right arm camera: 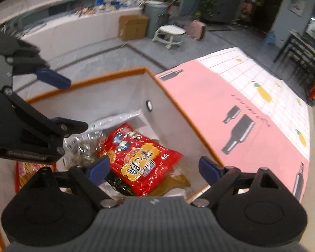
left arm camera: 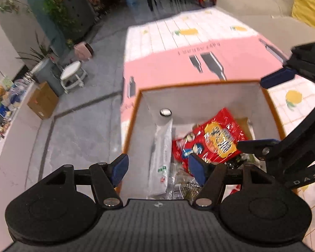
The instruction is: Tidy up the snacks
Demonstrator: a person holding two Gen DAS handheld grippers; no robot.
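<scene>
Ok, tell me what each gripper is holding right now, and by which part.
Nothing is held. The left gripper and right gripper both hang open over the box; the red snack bag lies loose inside it, with no finger closed on it.

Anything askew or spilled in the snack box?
Nothing spilled. The red crinkly snack bag lies tilted atop a loose heap of other packets inside the orange-rimmed white box; a white packet leans against the wall. Jumbled, not damaged.
</scene>
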